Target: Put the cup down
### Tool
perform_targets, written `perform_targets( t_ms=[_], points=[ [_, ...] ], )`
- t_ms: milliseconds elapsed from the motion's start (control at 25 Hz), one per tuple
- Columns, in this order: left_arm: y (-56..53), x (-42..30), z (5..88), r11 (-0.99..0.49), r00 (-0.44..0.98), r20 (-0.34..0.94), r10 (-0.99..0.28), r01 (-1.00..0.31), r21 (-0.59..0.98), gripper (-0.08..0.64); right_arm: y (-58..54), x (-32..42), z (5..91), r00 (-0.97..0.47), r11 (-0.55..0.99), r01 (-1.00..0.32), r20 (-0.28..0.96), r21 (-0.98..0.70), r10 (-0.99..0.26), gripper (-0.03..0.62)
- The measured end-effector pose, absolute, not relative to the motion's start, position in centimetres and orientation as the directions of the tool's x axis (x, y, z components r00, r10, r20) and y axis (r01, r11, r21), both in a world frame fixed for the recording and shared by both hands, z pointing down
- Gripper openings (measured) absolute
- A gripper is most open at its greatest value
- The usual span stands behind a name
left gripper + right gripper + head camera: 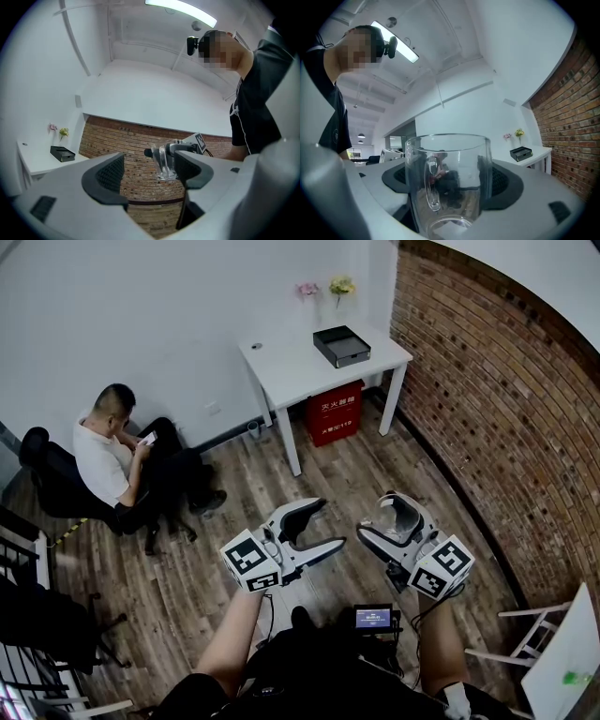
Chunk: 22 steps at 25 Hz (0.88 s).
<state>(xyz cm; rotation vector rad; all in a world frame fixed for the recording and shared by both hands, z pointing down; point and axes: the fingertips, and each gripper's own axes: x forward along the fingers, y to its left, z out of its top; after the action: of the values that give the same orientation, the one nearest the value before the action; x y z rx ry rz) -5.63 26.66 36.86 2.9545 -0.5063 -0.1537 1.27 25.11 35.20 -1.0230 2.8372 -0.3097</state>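
Note:
A clear glass cup [449, 183] with a handle stands upright between the dark pads [508, 180] of my right gripper [451, 190], which is shut on it. In the head view the cup [397, 517] is held in the air above the wooden floor, in my right gripper [379, 516]. To its left, my left gripper [330, 523] is open with nothing in it. The left gripper view looks between its own spread jaws, the left gripper [152, 177], at the cup [164, 161] in the other gripper, in front of the brick wall.
A white table [300, 367] stands against the far wall with a black box [341, 345] and small flowers [341, 285] on it. A red box [335, 413] sits under it. A person [117, 460] sits at the left. A brick wall [497, 399] runs along the right.

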Motion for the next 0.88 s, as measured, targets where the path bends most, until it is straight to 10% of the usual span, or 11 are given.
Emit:
perform_targets(
  t_ms=[880],
  points=[
    [25.4, 0.3, 37.9, -0.915, 0.923, -0.038, -0.384, -0.375, 0.147, 0.288, 24.4, 7.6, 36.3, -0.793, 0.778, -0.579, -0.054, -0.245, -0.607, 0.419]
  ],
)
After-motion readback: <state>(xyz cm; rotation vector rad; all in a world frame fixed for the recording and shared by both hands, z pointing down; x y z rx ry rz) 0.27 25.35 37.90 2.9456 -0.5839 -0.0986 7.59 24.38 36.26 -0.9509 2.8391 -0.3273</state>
